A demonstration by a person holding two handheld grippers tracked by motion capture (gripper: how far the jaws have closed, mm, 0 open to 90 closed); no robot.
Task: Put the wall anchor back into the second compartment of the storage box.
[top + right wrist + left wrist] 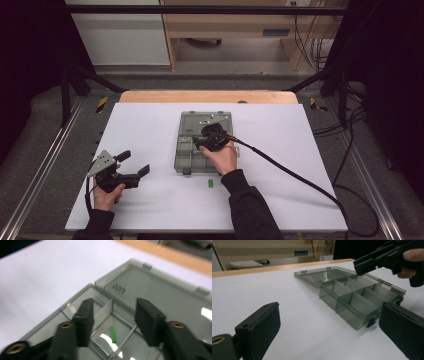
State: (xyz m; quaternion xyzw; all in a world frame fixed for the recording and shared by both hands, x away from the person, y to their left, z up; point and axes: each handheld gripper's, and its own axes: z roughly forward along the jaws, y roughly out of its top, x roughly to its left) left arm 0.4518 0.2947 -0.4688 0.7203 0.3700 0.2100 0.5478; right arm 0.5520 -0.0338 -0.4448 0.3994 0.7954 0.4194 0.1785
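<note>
Presently, right gripper (113,320) hangs over the far-left compartments of the open smoky-grey plastic organiser box (187,159), jaws spread and empty, with 1 small green piece (113,334) lying flat in a compartment below; judged best practice is to lift straight up, clear of the thin dividers. Left gripper (134,166) rests on the white tabletop (300,150), jaws spread; a 2nd green piece (210,183) lies just before the box.

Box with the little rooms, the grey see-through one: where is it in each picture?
High view: the box sits mid-table, partly under the right hand.
Left gripper view: right of centre, beyond the jaws.
Right gripper view: close up, beneath the jaws.
Shared landmark: its open lid, lying flat on the far side.
</note>
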